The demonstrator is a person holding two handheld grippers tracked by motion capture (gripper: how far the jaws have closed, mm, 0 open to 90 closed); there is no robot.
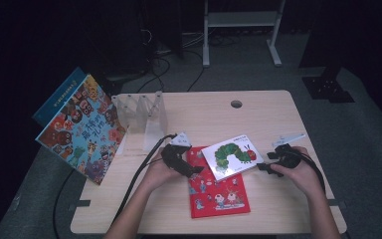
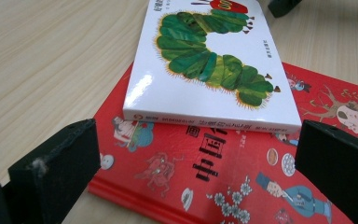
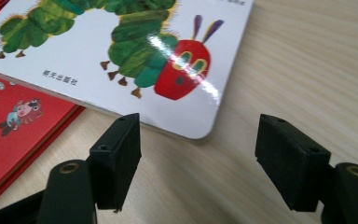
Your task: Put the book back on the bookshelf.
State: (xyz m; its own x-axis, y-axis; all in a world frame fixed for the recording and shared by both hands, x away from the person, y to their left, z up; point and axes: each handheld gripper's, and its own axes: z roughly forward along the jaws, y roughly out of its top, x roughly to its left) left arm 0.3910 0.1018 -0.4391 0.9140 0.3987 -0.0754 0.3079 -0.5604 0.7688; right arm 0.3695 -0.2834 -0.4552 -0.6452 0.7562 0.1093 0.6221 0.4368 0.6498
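**Plainly, the caterpillar book lies between the two tongs**

Nearest the person, both forearms come in low over the counter [image 1: 278, 124]. The left tongs [image 1: 191, 171] sit over the upper left corner of the red picture book [image 1: 219, 196], jaws spread wide and holding nothing. In the left gripper view those jaws frame the spine edge of the white caterpillar board book [image 2: 205, 70], which rests slantwise on the red picture book [image 2: 242, 177] and sticks out past it onto bare wood. The right tongs [image 1: 264, 167] are likewise open and empty, just beside the board book's rounded corner; the right gripper view shows that corner [image 3: 200, 126] lying a little ahead of the jaws, slightly left of their middle, not yet between them.

So the board book [image 1: 232, 156] has a tong at each end of its long axis, which runs roughly from one hand to the other, tilted up toward the right. I'd judge the right tongs the nearer to a bite, since the overhanging corner is free of the red book beneath.

Farther back stand a clear acrylic book rack [image 1: 142, 112] and, leaning at the counter's left edge, a large monster-covered picture book [image 1: 82, 127].
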